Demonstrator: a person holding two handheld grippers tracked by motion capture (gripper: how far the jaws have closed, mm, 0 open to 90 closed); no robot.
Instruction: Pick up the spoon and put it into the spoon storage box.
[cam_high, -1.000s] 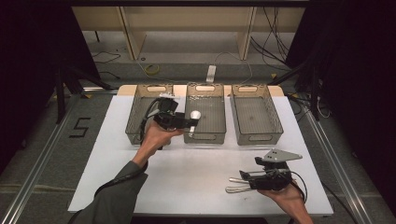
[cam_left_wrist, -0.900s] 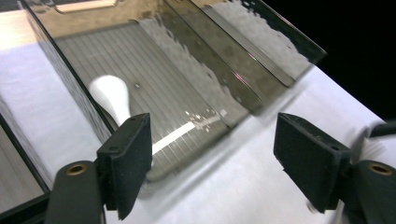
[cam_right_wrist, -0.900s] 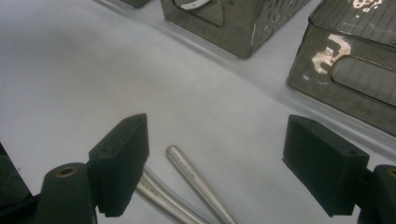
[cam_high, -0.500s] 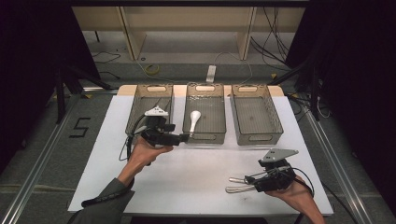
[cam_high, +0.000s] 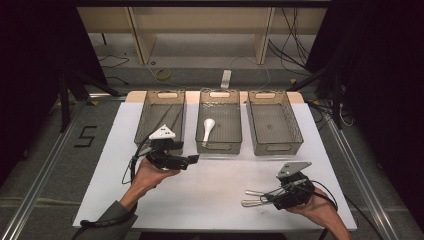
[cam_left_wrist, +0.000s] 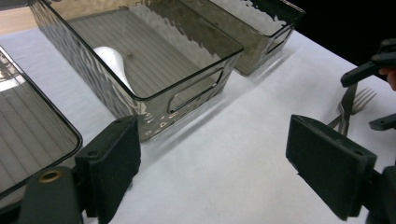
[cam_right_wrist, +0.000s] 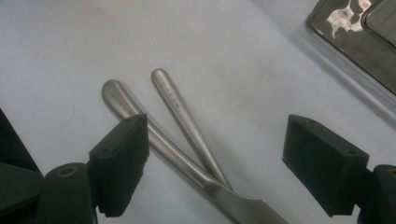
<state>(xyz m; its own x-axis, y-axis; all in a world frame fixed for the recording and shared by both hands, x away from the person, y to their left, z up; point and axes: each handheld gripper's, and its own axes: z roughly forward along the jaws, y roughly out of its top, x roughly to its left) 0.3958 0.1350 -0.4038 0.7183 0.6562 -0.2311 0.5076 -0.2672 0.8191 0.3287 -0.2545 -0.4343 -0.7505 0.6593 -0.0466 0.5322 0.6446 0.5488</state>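
Observation:
A white spoon (cam_high: 207, 127) lies in the middle one of three clear grey bins (cam_high: 219, 146); the left gripper view shows the spoon (cam_left_wrist: 112, 63) through the bin wall (cam_left_wrist: 187, 88). My left gripper (cam_high: 192, 160) hovers in front of that bin, open and empty (cam_left_wrist: 212, 158). Two pieces of metal cutlery (cam_high: 256, 197), a fork and a knife (cam_left_wrist: 352, 102), lie crossed on the white table at the front right. My right gripper (cam_high: 274, 196) is low over them. It is open (cam_right_wrist: 215, 154), and its jaws straddle the two handles (cam_right_wrist: 175, 100).
The left bin (cam_high: 145, 112) and the right bin (cam_high: 274, 149) stand on either side of the middle one, along the back of the white table (cam_high: 220, 185). Cables trail from both grippers. Dark floor and metal rails surround the table.
The left gripper let the white spoon go into the middle bin and drew back toward the front left, jaws open. The right gripper has stayed over the cutlery.

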